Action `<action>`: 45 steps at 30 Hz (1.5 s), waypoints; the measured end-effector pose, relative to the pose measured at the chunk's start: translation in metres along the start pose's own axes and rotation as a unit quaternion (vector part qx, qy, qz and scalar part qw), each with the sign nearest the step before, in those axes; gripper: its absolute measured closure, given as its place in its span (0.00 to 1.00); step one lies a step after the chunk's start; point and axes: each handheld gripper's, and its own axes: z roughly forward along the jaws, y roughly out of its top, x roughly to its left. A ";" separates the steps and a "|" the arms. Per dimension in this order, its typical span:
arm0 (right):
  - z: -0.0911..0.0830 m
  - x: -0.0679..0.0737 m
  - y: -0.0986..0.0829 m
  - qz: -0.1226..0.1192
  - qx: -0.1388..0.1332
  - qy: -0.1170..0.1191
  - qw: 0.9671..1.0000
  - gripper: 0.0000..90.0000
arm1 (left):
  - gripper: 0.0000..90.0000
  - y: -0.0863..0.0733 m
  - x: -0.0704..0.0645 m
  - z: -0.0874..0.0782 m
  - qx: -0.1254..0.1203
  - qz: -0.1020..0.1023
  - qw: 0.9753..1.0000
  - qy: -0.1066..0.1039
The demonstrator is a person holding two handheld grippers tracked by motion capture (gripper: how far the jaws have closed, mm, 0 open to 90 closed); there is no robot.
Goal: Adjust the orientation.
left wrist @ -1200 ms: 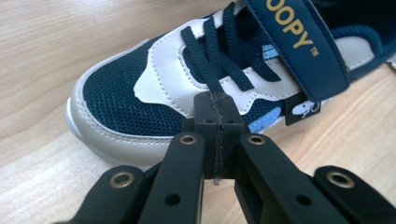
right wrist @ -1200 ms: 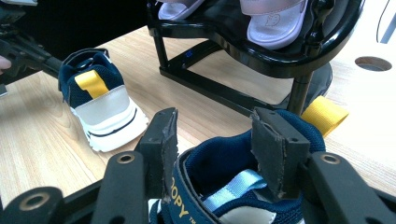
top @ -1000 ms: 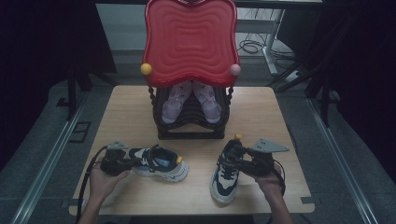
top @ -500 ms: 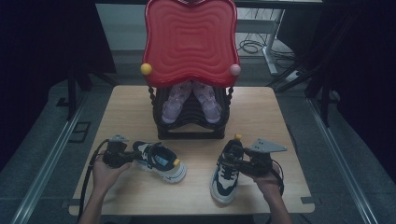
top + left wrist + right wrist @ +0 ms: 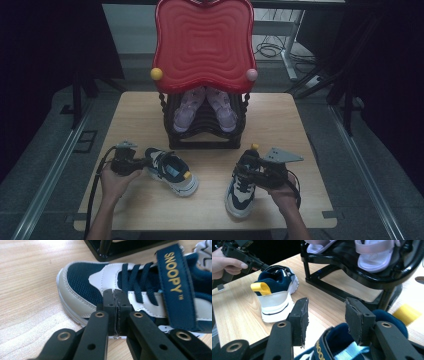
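Two navy-and-white sneakers with yellow heel tabs lie on the wooden table (image 5: 300,125). The left sneaker (image 5: 172,172) lies aslant, toe toward my left gripper (image 5: 146,161). The jaws of my left gripper (image 5: 115,305) are pressed together at the white lace panel of this sneaker (image 5: 82,280), which has a "SNOOPY" strap. The right sneaker (image 5: 240,192) points toward the table's front edge. My right gripper (image 5: 328,320) is open, one pad on each side of that sneaker's collar (image 5: 342,350). It also sees the left sneaker (image 5: 277,295) and the left gripper (image 5: 263,265).
A black shoe rack (image 5: 200,142) stands at the table's middle back and holds a pair of pink sandals (image 5: 187,107). A large red wavy panel (image 5: 202,42) rises above it, with a yellow knob (image 5: 156,74) and a pink knob (image 5: 251,74).
My left gripper has moved a little away from the front edge, and the left sneaker has turned slightly with it. The right gripper and its sneaker have stayed put.
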 end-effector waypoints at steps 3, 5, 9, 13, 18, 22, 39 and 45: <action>0.002 0.001 0.001 0.002 -0.001 0.007 1.000 0.63 | 0.89 0.001 -0.005 -0.010 -0.026 0.002 1.000 0.004; 0.003 0.002 0.002 0.002 -0.001 0.010 1.000 0.65 | 0.81 0.001 -0.009 -0.018 -0.047 0.008 0.999 -0.009; 0.007 0.007 0.005 0.003 0.002 0.013 1.000 0.70 | 0.67 0.005 -0.018 -0.026 -0.055 0.027 0.998 -0.014; 0.010 0.015 0.008 0.000 0.008 0.015 1.000 0.81 | 0.58 0.005 -0.025 -0.030 -0.061 0.031 0.997 -0.023; 0.014 0.023 0.015 -0.006 0.016 0.011 1.000 0.94 | 0.51 0.002 -0.028 -0.036 -0.074 0.040 0.996 -0.002; 0.022 0.036 0.023 -0.016 0.028 0.014 0.999 0.98 | 0.49 -0.001 -0.023 -0.046 -0.095 0.030 0.995 -0.001; 0.088 0.074 0.029 -0.007 0.067 0.041 0.997 0.99 | 0.50 -0.003 -0.020 -0.066 -0.130 0.027 0.991 0.006; 0.105 0.078 0.030 -0.001 0.079 0.040 0.996 0.99 | 0.50 -0.004 -0.018 -0.066 -0.127 0.023 0.992 0.005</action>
